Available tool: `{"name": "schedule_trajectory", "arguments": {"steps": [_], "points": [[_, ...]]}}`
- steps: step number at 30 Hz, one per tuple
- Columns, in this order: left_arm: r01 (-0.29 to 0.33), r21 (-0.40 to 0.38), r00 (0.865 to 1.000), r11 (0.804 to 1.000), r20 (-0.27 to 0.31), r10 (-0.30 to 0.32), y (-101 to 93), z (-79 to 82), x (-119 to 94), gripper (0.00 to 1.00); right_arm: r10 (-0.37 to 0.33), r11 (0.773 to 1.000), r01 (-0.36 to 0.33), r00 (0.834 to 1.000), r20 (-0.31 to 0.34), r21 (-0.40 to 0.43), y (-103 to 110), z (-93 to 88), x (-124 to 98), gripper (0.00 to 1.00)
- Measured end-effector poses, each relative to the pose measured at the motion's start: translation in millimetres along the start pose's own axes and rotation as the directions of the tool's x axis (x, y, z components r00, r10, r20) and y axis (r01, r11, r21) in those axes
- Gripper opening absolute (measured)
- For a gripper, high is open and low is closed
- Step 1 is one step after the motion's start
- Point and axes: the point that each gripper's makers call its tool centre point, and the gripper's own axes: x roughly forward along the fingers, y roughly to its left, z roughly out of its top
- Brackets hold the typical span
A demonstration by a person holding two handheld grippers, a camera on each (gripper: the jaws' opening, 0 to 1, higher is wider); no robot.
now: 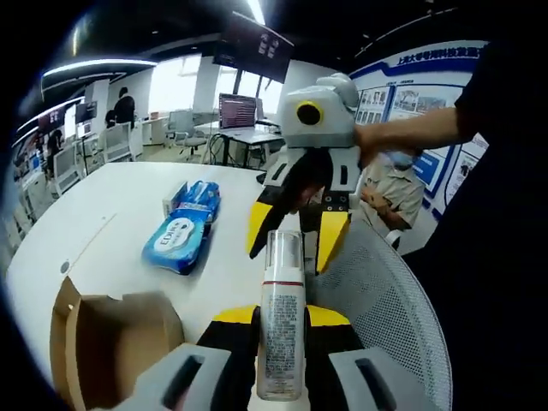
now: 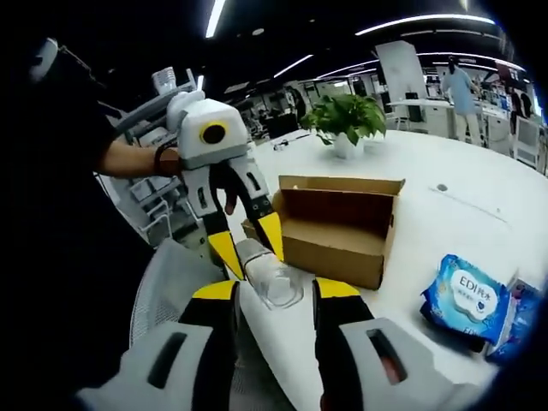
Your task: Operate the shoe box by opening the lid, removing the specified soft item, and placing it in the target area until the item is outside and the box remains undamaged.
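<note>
Risk: the bottle [image 1: 281, 325] is pinched between the left tongs [image 1: 281, 318] above the edge of the worktop [image 1: 128, 193]; if the grip is loosened before a second hold is made, the bottle is likely to be dropped onto the mesh chair [image 1: 377, 291] below.
Cause: a smooth, rounded plastic body is held by narrow yellow tips, so slipping or twisting is judged possible.
Right tongs: in the right gripper view the right tongs [image 2: 272, 301] are spread, with the clear cap end of the bottle [image 2: 267, 272] lying between them; no closure on it is seen.
Box: the cardboard box [image 2: 338, 227] is seen open on the worktop, its flaps raised; thin board is judged easy to crease if it is knocked.
Task item: the soft blue wipes pack [image 1: 181, 235] lies on the worktop, outside the box and apart from it.
Materials: matte brown board; glossy, crinkled film on the pack; a clear cap and printed label on the cylindrical bottle; a smooth white worktop.
</note>
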Motion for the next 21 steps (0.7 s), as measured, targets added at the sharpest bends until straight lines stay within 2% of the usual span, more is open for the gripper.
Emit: {"name": "schedule_trajectory", "arguments": {"steps": [5, 11, 14, 18, 21], "points": [[0.041, 0.023, 0.999, 0.999, 0.013, -0.041, -9.1, 6.3, 1.3, 0.19, 0.06, 0.998, -0.061, 0.998, -0.015, -0.029, 11.7, 0.2, 0.3, 0.23], [0.088, 0.05, 0.996, 0.995, 0.007, -0.088, -16.6, 7.7, 2.5, 0.2, 0.095, 0.994, -0.097, 0.995, -0.041, -0.056, 19.4, -2.6, 1.4, 0.2], [0.105, 0.046, 0.994, 0.993, 0.003, -0.105, -19.0, 6.9, 3.8, 0.2, 0.099, 0.992, -0.103, 0.993, -0.063, -0.07, 22.2, -5.2, 1.6, 0.2], [0.115, 0.041, 0.993, 0.993, -0.013, -0.114, -18.7, -0.7, 10.7, 0.2, 0.082, 0.992, -0.094, 0.989, -0.125, -0.088, 21.7, -15.6, 4.9, 0.19], [0.106, 0.039, 0.994, 0.994, -0.027, -0.105, -17.5, -6.0, 15.3, 0.21, 0.063, 0.994, -0.075, 0.988, -0.14, -0.084, 18.8, -20.7, 7.7, 0.19]]}}
